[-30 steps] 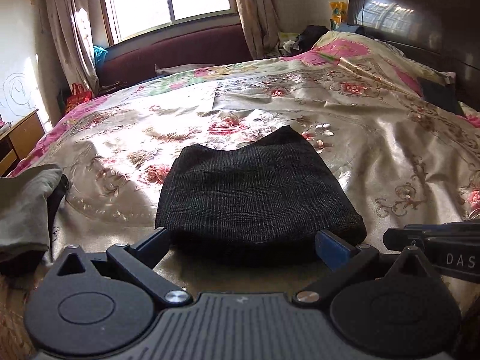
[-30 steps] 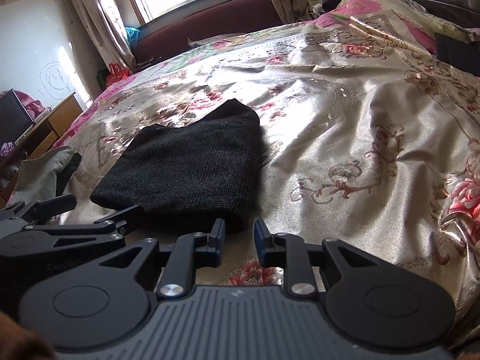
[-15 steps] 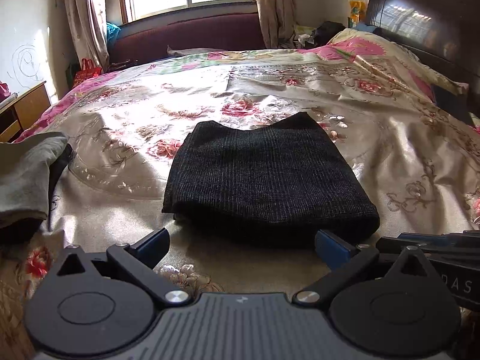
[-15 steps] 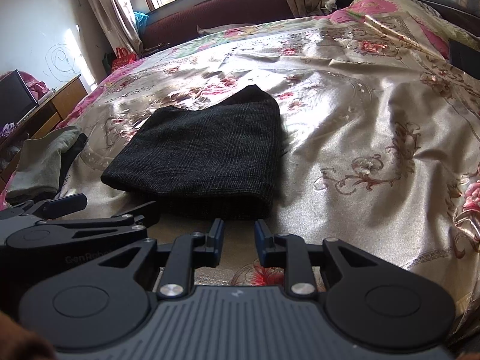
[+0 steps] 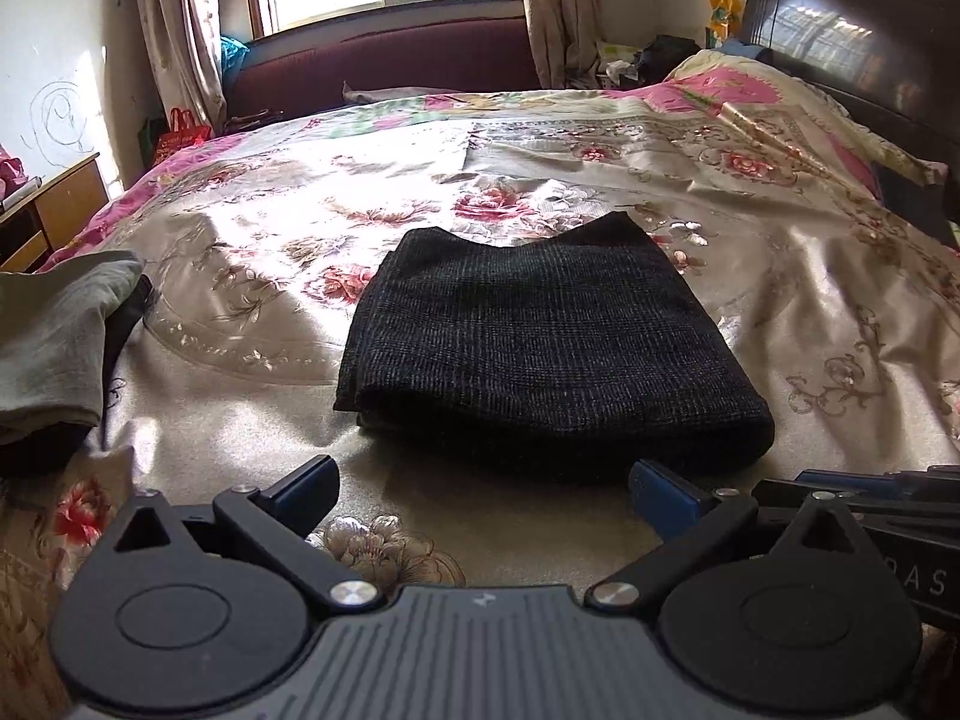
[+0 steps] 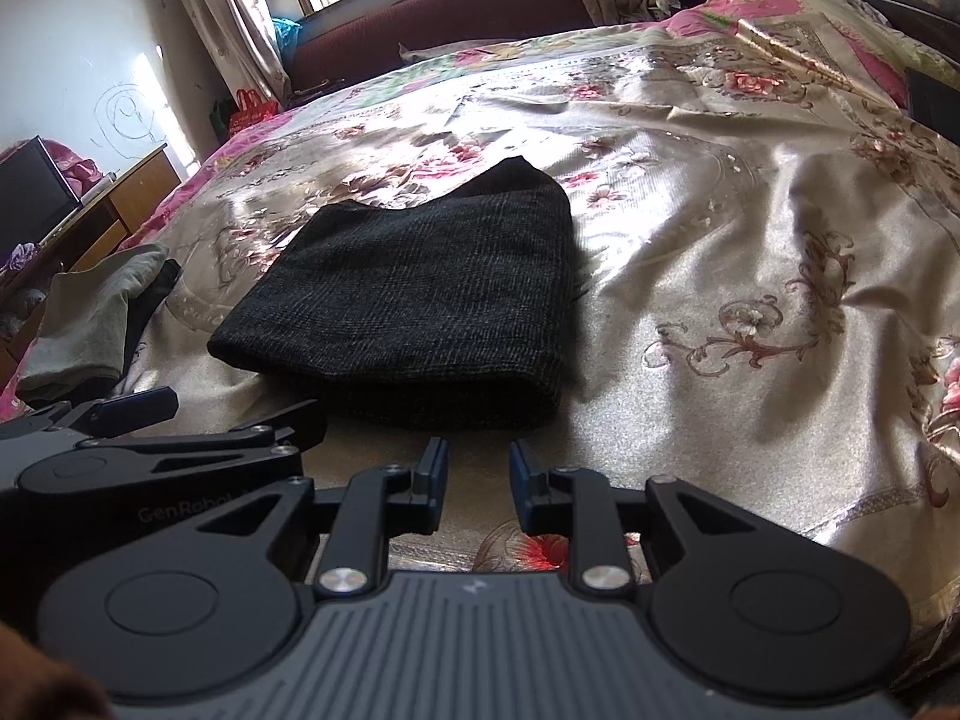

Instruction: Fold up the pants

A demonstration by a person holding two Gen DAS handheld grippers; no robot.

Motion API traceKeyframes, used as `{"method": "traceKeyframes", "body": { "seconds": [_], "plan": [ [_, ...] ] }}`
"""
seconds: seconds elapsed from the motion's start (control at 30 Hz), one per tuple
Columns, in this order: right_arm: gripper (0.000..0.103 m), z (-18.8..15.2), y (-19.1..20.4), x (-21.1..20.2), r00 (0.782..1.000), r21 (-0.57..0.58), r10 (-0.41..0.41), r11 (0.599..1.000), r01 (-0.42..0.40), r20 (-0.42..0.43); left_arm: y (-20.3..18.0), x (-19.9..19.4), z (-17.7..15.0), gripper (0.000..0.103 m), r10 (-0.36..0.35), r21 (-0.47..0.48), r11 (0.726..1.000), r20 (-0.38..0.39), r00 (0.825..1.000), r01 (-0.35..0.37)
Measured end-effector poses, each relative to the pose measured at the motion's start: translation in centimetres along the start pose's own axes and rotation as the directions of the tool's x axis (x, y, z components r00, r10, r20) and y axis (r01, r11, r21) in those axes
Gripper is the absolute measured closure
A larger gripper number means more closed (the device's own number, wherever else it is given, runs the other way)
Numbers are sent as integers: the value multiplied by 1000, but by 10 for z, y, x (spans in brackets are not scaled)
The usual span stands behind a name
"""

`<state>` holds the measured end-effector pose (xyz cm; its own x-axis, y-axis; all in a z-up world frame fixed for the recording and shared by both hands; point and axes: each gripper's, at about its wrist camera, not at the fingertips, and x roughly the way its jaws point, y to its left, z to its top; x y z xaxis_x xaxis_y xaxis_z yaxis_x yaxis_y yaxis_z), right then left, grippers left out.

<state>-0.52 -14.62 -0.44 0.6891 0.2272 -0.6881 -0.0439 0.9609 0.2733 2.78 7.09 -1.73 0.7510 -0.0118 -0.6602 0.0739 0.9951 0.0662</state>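
Observation:
The dark knit pants (image 5: 540, 348) lie folded into a thick rectangle on the floral bedspread (image 5: 252, 240); they also show in the right wrist view (image 6: 420, 312). My left gripper (image 5: 483, 489) is wide open and empty, just short of the pants' near edge. My right gripper (image 6: 478, 483) has its jaws a small gap apart and holds nothing, a little back from the pants' near right corner. The left gripper also shows at the left of the right wrist view (image 6: 234, 414).
A pile of grey and black clothes (image 5: 54, 342) lies at the bed's left edge. A wooden cabinet (image 6: 120, 204) stands to the left. A dark headboard (image 5: 870, 42) and pillows are at the far right, a maroon sofa (image 5: 390, 66) under the window.
Both grippers have drawn back and risen from the folded pants, so a wider strip of bedspread shows in front of them. The pants have not moved.

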Motion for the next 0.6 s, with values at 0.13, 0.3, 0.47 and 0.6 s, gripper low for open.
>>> {"method": "traceKeyframes", "body": {
  "seconds": [0.13, 0.3, 0.47, 0.6],
  "plan": [
    [78, 0, -1, 0, 1000, 7, 7, 1000, -7, 0, -1, 0, 1, 0, 4, 6, 1000, 1, 1000, -4],
    [78, 0, -2, 0, 1000, 13, 12, 1000, -12, 4, -1, -1, 1, 0, 9, 11, 1000, 3, 1000, -9],
    [78, 0, -3, 0, 1000, 18, 16, 1000, -16, 2, -2, -2, 2, 0, 17, 21, 1000, 5, 1000, -17],
    [78, 0, -4, 1, 1000, 26, 14, 1000, -14, -1, -2, -2, 2, 0, 18, 22, 1000, 2, 1000, -18]
  ]
}}
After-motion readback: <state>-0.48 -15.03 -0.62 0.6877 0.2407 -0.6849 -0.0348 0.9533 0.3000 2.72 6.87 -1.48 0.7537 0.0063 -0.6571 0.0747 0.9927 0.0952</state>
